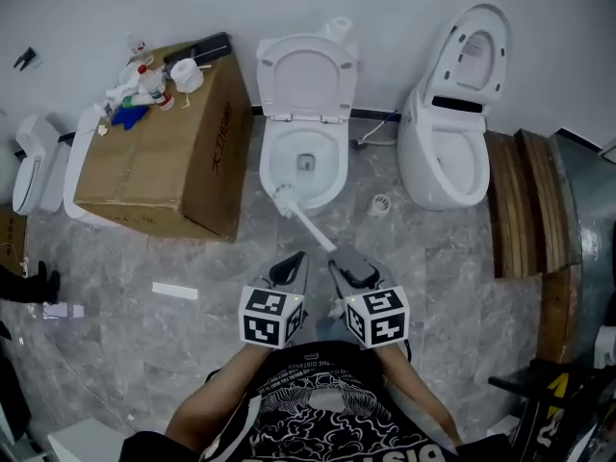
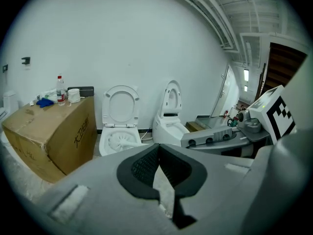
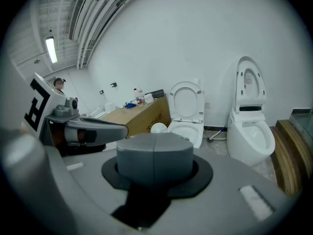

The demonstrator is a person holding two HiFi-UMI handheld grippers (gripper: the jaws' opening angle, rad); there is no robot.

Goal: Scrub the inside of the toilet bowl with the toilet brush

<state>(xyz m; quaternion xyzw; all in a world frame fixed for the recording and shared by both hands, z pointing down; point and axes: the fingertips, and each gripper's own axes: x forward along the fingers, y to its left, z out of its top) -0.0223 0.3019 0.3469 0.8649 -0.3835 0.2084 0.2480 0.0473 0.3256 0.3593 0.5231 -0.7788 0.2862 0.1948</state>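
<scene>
The toilet bowl (image 1: 303, 166) stands against the back wall, with a cardboard box (image 1: 164, 152) just to its left and a second toilet (image 1: 448, 152) to its right. Bottles (image 1: 154, 87) sit on the box's back corner. The toilet brush (image 1: 286, 198) has its head at the bowl's front edge, and its handle runs back to the right gripper (image 1: 337, 255), which is beside the left gripper (image 1: 294, 258). Planks (image 1: 525, 200) lie farthest right.

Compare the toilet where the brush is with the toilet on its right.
The first toilet has a round lid, and the toilet brush is at its front rim. The right toilet has a longer, narrower lid, a dark band below it, and no brush. Both are white, with lids raised.
</scene>
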